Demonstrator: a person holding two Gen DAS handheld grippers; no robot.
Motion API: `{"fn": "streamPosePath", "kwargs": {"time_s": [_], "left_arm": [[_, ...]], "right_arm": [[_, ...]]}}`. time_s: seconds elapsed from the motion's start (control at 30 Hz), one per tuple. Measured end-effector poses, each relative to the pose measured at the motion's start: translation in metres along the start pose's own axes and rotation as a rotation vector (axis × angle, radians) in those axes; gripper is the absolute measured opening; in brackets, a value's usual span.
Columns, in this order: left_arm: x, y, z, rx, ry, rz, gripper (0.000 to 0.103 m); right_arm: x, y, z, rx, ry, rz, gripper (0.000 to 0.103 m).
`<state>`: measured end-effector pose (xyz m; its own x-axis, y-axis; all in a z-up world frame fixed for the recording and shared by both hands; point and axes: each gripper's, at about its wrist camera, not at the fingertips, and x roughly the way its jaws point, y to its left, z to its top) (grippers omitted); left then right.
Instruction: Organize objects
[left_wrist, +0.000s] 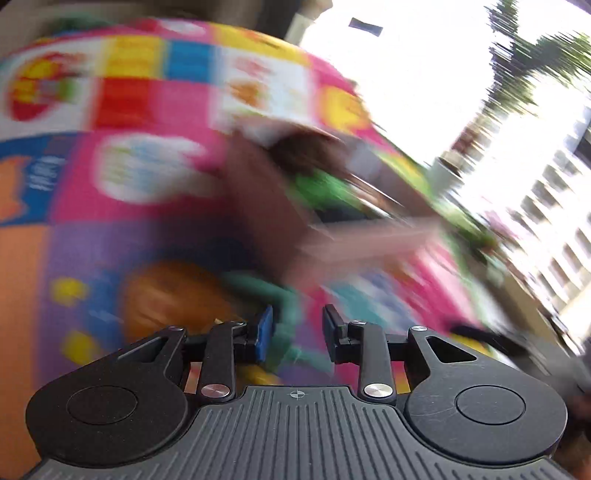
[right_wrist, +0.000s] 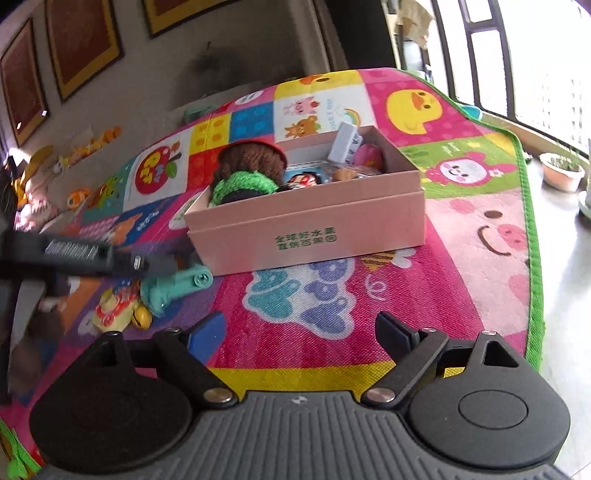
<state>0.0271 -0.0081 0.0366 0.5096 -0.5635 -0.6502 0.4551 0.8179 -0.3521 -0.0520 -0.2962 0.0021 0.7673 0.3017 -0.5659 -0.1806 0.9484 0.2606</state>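
Observation:
A pink cardboard box (right_wrist: 314, 236) stands on the colourful play mat (right_wrist: 461, 229), holding a brown and green knitted toy (right_wrist: 247, 173) and other small toys. A teal plastic toy (right_wrist: 177, 288) and a yellow toy with bells (right_wrist: 118, 314) lie on the mat left of the box. My right gripper (right_wrist: 299, 332) is open and empty, above the mat in front of the box. My left gripper (left_wrist: 297, 332) shows in its own blurred view with jaws partly apart around the teal toy (left_wrist: 291, 314); whether they grip it is unclear. The left gripper also reaches in from the left in the right wrist view (right_wrist: 92, 254), over the teal toy.
The mat's green edge (right_wrist: 532, 258) runs along the right, with bare floor and a plant pot (right_wrist: 561, 171) beyond. Soft toys (right_wrist: 40, 173) lie by the wall at the left. Framed pictures (right_wrist: 81, 40) hang above. A window is at the far right.

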Motion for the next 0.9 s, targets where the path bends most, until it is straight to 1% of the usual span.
{"fn": "streamPosePath", "kwargs": {"time_s": [0.03,0.13,0.17,0.23,0.3,0.33,0.4,0.43,0.5,0.57,0.6,0.67,0.7,0.77,0.8,0.83,0.9], "left_arm": [[-0.002,-0.01,-0.005,0.033,-0.001,0.006,0.033],[-0.006,-0.038,-0.015,0.141,-0.041,0.126,0.032],[-0.007,-0.044,-0.017,0.158,-0.055,0.157,0.032],[-0.009,-0.051,-0.018,0.159,-0.093,0.207,0.032],[-0.01,-0.054,-0.016,0.169,-0.115,0.228,0.032],[-0.01,-0.055,-0.016,0.175,-0.107,0.239,0.032],[-0.009,-0.051,-0.012,0.15,-0.074,0.245,0.032],[-0.01,-0.05,-0.012,0.128,-0.06,0.234,0.032],[-0.016,-0.047,-0.018,0.082,-0.034,0.184,0.032],[-0.023,-0.05,-0.028,0.065,-0.043,0.171,0.032],[-0.029,-0.052,-0.034,0.072,-0.066,0.18,0.032],[-0.043,-0.056,-0.042,0.117,-0.126,0.213,0.032],[-0.049,-0.055,-0.046,0.141,-0.155,0.244,0.033],[-0.06,-0.05,-0.05,0.165,-0.21,0.34,0.033],[-0.064,-0.044,-0.051,0.152,-0.228,0.388,0.033],[-0.067,-0.035,-0.051,0.122,-0.237,0.419,0.033],[-0.071,-0.014,-0.049,0.031,-0.239,0.441,0.032]], "right_arm": [[0.0,-0.003,0.001,0.023,0.0,0.005,0.088],[0.001,-0.012,0.001,0.076,-0.001,0.011,0.088],[0.0,-0.013,0.001,0.088,-0.008,0.011,0.088],[-0.003,-0.015,0.0,0.105,-0.029,0.007,0.088],[-0.006,-0.017,-0.001,0.116,-0.044,0.009,0.088],[-0.006,-0.018,-0.001,0.12,-0.046,0.01,0.089],[-0.007,-0.019,-0.001,0.129,-0.049,0.011,0.089],[-0.008,-0.02,-0.001,0.135,-0.052,0.013,0.089],[-0.01,-0.021,-0.001,0.147,-0.063,0.016,0.089],[-0.011,-0.024,-0.002,0.166,-0.075,0.019,0.09],[-0.011,-0.025,-0.002,0.175,-0.076,0.022,0.091],[-0.01,-0.027,-0.001,0.186,-0.073,0.028,0.094],[-0.009,-0.026,-0.001,0.182,-0.067,0.031,0.094],[-0.006,-0.022,0.0,0.157,-0.049,0.033,0.094],[-0.005,-0.019,0.0,0.13,-0.037,0.034,0.094],[-0.003,-0.013,0.001,0.095,-0.024,0.037,0.094],[-0.002,-0.001,0.001,0.014,-0.014,0.035,0.094]]}}
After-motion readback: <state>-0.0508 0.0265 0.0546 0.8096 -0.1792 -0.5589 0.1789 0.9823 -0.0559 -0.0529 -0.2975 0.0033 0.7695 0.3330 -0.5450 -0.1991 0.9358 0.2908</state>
